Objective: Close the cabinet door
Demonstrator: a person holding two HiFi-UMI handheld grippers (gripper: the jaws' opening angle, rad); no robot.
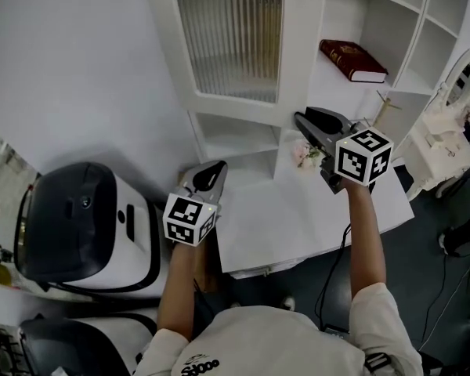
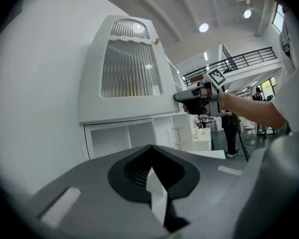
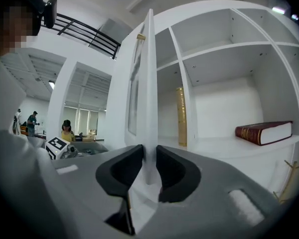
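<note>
Pinching the free edge of the cabinet door (image 3: 149, 83), the right gripper (image 3: 149, 158) has one pad on each face of the thin white panel, low on that edge. The hold is narrow and the painted surface looks smooth. I judge that the pads can slip off if the push goes along the panel and not across it, and then the door stops half way.

Just to the right of this gripper the compartments of the cabinet (image 3: 219, 98) stand open, so the door is not yet shut. When the door comes near the frame, the jaw on the inner face will be between door and frame. It can be squeezed there unless the gripper lets go in time. A hard swing can also make the door hit the frame and bounce back.

Farther right and deeper, a red book (image 3: 263, 132) lies flat on a shelf, well inside, and I think it does not block the door.

The left gripper (image 1: 218, 167) is to the left and nearer the person, well apart from the door. Its jaws are together with nothing between them. It gives no support, so the cabinet may shake on the table (image 1: 298, 225).
</note>
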